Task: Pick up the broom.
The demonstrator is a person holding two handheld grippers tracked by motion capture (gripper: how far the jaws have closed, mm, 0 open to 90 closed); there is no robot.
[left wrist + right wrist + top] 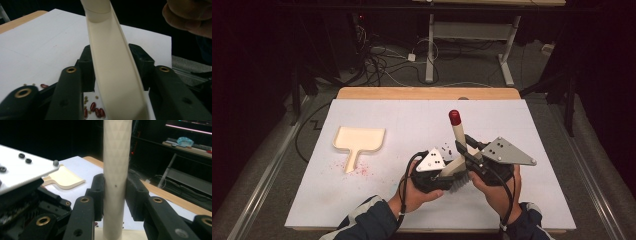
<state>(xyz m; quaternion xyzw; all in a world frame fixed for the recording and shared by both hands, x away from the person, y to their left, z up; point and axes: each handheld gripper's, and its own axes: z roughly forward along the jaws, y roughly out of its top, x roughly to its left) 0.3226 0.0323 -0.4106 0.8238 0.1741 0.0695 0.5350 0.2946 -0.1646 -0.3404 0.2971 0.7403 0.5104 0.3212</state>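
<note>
Near the middle of the bench's near edge, the right tool [468, 150] pinched the textured cream handle of a small hand brush [456, 150] with a red cap and dark bristles, held tilted above the white bench [512, 200]. The left tool [447, 172] was closed on the brush's cream head. A cream plastic dustpan [358, 141] lay towards the left edge, with red beans [96, 111] scattered nearby

A lab or test room is indicated: a white-covered table [362, 200] is set on grey carpet, loose cables [377, 60] are strewn across the floor, and adjustable desk frames [472, 35] are placed behind.
</note>
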